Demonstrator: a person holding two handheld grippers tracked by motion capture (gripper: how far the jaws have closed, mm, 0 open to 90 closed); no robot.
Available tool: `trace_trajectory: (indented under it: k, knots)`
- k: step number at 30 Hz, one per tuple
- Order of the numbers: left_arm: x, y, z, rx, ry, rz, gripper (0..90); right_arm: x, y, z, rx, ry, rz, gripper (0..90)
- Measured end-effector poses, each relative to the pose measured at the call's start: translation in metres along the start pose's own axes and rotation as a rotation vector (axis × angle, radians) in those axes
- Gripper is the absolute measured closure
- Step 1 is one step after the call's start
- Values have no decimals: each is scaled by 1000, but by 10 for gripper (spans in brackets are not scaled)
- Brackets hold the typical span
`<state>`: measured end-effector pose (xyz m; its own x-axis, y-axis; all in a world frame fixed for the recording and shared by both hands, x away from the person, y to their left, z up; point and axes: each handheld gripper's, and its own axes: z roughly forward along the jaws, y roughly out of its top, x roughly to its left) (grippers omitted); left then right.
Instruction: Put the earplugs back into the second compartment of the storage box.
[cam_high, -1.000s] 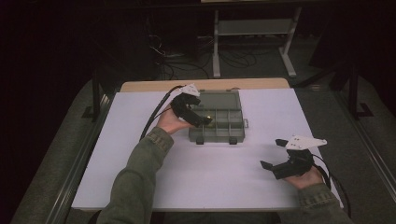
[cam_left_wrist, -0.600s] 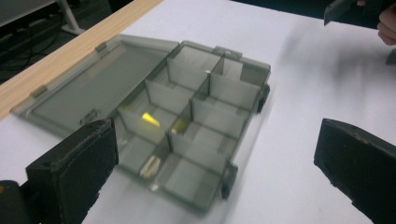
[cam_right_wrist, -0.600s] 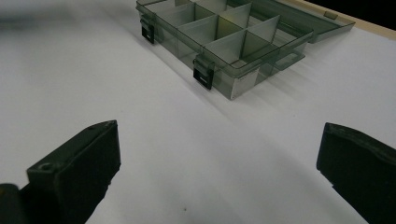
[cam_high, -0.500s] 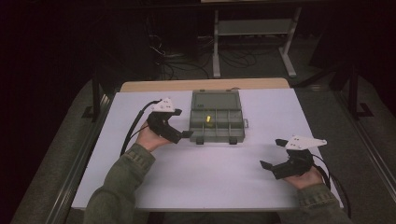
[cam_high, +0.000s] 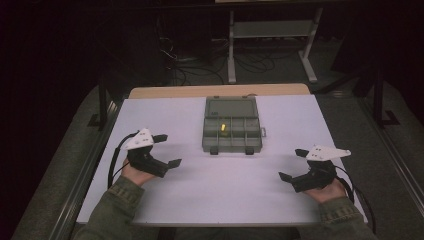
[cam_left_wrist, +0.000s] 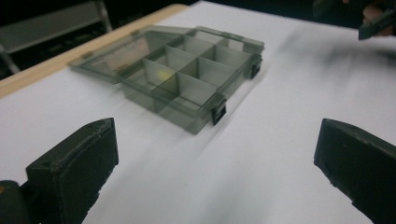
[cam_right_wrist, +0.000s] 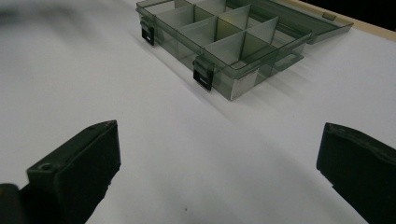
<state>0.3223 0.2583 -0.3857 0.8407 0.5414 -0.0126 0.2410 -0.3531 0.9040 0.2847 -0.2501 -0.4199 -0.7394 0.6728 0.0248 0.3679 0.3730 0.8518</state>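
Compartment box: lid open, yellow piece inside, ahead of both grippers. Left gripper: withdrawn from box, jaws wide, empty. Right gripper: wide, empty. Placement judged complete.

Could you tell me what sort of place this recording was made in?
Probably a lab or workshop test bench: a white-topped table holding a compartment box, cables on the dark floor, and a metal stand behind.

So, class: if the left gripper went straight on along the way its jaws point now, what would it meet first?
Probably the near front corner of the open compartment box, by its black latch. The left gripper has bare white table before that; depth is uncertain.
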Motion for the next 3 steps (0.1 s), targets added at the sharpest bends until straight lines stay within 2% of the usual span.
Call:
trace_trajectory:
  k: [3]
  knots:
    - [2, -7, -9, -22, 9, -33, 0, 0, 0, 1, -1, 0, -2, 0]
